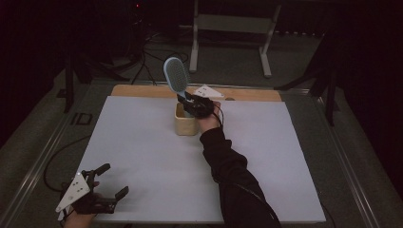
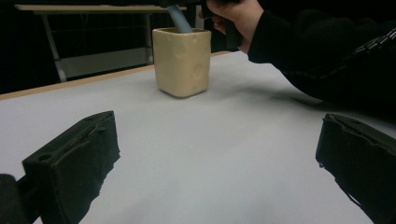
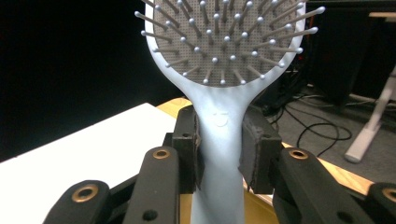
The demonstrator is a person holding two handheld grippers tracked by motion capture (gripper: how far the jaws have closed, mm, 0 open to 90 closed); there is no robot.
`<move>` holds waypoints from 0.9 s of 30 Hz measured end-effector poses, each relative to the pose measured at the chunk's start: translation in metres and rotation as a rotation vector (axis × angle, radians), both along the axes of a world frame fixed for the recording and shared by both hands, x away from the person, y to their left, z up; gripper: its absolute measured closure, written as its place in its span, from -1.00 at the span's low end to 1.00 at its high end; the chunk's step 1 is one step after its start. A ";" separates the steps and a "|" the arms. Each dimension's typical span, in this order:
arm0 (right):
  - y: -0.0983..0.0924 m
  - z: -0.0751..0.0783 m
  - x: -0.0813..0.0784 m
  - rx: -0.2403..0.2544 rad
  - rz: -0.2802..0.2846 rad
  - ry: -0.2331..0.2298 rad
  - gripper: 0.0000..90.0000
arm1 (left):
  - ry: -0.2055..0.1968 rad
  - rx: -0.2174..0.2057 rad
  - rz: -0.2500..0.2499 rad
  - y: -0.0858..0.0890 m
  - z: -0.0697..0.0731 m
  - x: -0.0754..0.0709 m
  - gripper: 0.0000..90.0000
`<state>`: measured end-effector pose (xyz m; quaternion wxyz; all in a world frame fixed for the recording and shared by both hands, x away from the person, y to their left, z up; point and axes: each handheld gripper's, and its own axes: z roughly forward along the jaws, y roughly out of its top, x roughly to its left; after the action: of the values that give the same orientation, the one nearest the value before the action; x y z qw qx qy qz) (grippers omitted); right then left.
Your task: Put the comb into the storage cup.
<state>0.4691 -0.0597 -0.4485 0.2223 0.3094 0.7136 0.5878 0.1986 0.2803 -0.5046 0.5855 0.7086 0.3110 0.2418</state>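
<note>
The right tool point(image 1: 190, 100) is clenched on the handle of a pale blue hairbrush point(image 1: 176, 74), its two black pads pressing the neck of the handle from either side just below the bristled head, as the right gripper view shows plainly point(image 3: 219, 140). The brush stands nearly upright, head uppermost and tilted a little toward the far left of the bench, bristles facing the right tool's camera. Its lower end goes down into a cream-coloured square cup point(image 1: 185, 121), which sits on the white sheet covering the bench point(image 1: 142, 152), near the far edge and about midway across. In the left gripper view the blue handle point(image 2: 180, 21) enters the cup's mouth point(image 2: 182, 60) at a slant, with the person's right hand point(image 2: 236, 16) just above and beside the rim; whether the handle's tip touches the bottom of the cup cannot be told. The right tool hangs directly over the cup, close to its rim. The left tool point(image 1: 111, 183) is released, its jaws standing wide apart with nothing between them, resting low at the near left corner of the bench, well apart from cup and brush.
</note>
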 end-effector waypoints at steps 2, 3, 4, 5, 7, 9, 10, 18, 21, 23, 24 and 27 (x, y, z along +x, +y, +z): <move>0.000 -0.002 -0.002 -0.009 0.006 -0.013 0.56 | 0.000 0.001 0.000 0.000 0.000 0.000 -1.00; 0.000 -0.003 -0.003 -0.014 0.004 -0.020 0.56 | 0.000 0.001 0.000 0.000 0.000 0.000 -1.00; 0.000 -0.004 -0.003 -0.018 0.004 -0.027 0.55 | 0.000 0.001 0.000 0.000 0.000 0.000 -1.00; -0.001 -0.006 -0.004 -0.017 0.003 -0.031 0.55 | 0.000 0.001 0.000 0.000 0.000 0.000 -1.00; -0.001 -0.008 -0.005 -0.017 0.006 -0.029 0.55 | 0.000 0.001 0.000 0.000 0.000 0.000 -1.00; -0.002 -0.010 -0.006 -0.023 -0.004 -0.039 0.55 | 0.001 0.001 0.000 0.000 0.000 0.000 -1.00; -0.002 -0.011 -0.007 -0.022 -0.005 -0.041 0.54 | 0.002 0.001 0.000 0.000 0.000 0.000 -1.00; -0.005 -0.012 -0.010 0.013 0.051 -0.024 -0.18 | 0.005 0.006 -0.001 0.000 -0.001 0.000 -1.00; -0.006 -0.008 -0.012 0.015 0.058 -0.028 -0.59 | 0.004 0.007 -0.001 0.000 0.000 0.000 -1.00; -0.006 -0.006 -0.013 0.010 0.067 -0.033 -0.69 | 0.002 0.005 0.000 0.000 0.000 0.000 -1.00; -0.006 -0.006 -0.012 0.006 0.075 -0.029 -0.73 | 0.003 0.004 0.001 0.000 0.000 0.000 -1.00; -0.007 -0.004 -0.013 -0.003 0.091 -0.022 -0.77 | 0.002 0.004 0.000 0.000 0.000 0.000 -1.00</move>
<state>0.4562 -0.0666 -0.4526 0.2037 0.2697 0.7253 0.5997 0.1988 0.2799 -0.5049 0.5837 0.7100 0.3110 0.2419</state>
